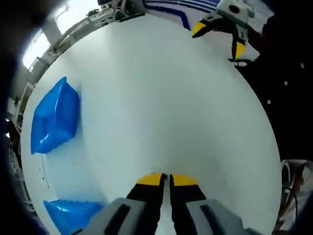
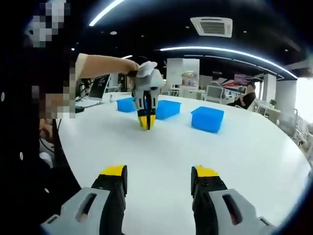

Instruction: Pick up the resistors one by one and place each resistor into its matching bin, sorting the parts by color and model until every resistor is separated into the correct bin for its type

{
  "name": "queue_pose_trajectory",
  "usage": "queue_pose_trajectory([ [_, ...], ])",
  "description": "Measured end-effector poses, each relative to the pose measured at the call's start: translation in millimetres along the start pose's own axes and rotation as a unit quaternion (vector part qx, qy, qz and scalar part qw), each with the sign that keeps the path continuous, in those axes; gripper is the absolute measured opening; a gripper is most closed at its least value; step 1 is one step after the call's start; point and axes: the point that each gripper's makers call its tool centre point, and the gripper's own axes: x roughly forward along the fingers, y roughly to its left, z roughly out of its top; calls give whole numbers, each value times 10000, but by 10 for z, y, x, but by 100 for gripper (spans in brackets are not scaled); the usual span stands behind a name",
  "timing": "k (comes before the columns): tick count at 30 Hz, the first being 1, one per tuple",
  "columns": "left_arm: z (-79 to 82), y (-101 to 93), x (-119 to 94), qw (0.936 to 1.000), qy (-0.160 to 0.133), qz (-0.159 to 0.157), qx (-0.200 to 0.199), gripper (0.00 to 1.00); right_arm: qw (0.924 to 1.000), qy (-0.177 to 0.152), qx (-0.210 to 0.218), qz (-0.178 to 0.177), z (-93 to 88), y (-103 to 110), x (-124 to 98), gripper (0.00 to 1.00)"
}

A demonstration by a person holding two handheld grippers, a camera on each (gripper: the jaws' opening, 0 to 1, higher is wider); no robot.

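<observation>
In the left gripper view my left gripper point(image 1: 167, 179) has its yellow-tipped jaws pressed together over the white table point(image 1: 161, 107), and I make out nothing between them. The right gripper view shows that same left gripper point(image 2: 146, 123) pointing straight down at the table, held by a person's hand. My right gripper point(image 2: 160, 172) is open over the table, its jaws wide apart and empty. It also enters the left gripper view at the top right as the right gripper point(image 1: 220, 38), jaws spread. Three blue bins point(image 2: 126, 104) point(image 2: 167, 108) point(image 2: 207, 119) stand behind the left gripper.
Two blue bins point(image 1: 56, 115) point(image 1: 73, 213) lie to the left in the left gripper view. A person's dark sleeve point(image 1: 288, 98) borders the table on the right. Desks, monitors and a seated person point(image 2: 247, 98) are far behind the table.
</observation>
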Motion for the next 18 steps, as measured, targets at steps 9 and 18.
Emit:
queue_pose_trajectory([
  [9,-4,5,-6,9995,-278,-40,-170,5,10000,38,12,21,-22,13,9,54],
  [18,198,84,-471,9785,-1825,517,-809,5,10000,-18,-40,70,31,43,16,54],
])
